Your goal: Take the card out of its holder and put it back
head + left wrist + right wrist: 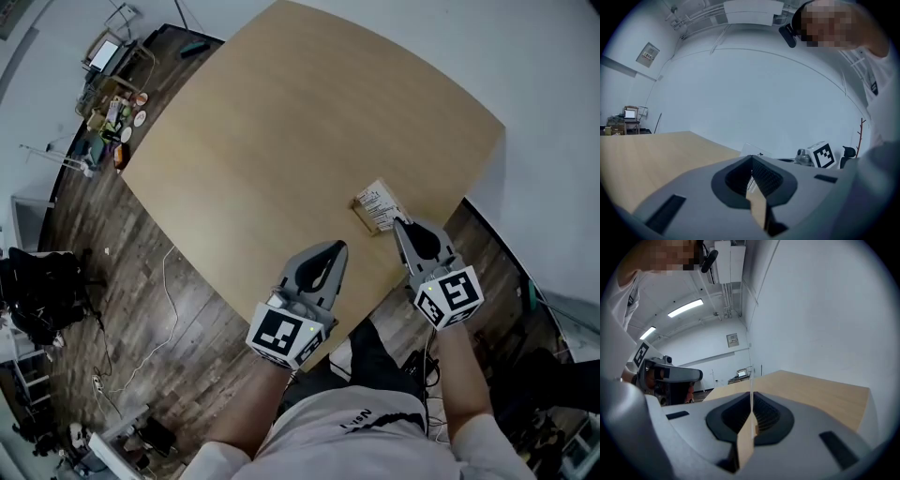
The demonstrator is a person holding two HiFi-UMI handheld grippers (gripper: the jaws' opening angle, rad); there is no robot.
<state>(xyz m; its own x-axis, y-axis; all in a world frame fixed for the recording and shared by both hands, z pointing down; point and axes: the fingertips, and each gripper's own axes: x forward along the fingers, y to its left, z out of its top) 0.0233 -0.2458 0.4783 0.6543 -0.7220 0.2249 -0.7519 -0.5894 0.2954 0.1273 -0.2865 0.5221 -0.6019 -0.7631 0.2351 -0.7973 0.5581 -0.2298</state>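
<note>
A white printed card [378, 201] stands in a small wooden holder [362, 217] near the right front edge of the light wooden table [281, 131]. My right gripper [397, 223] reaches the card's near corner. In the right gripper view the card [751, 380] shows edge-on as a thin white line rising from between the closed jaws, so the right gripper [751, 401] is shut on it. My left gripper [336, 246] hovers over the table's front edge, left of the holder and apart from it. Its jaws meet with nothing between them [752, 158]; the card [751, 150] shows just beyond its tip.
The table's front edge runs right under both grippers, with dark wooden floor and a white cable [159, 309] below. A cluttered cart [112, 103] stands far left and black gear [37, 286] lies on the floor. A white wall is close on the right.
</note>
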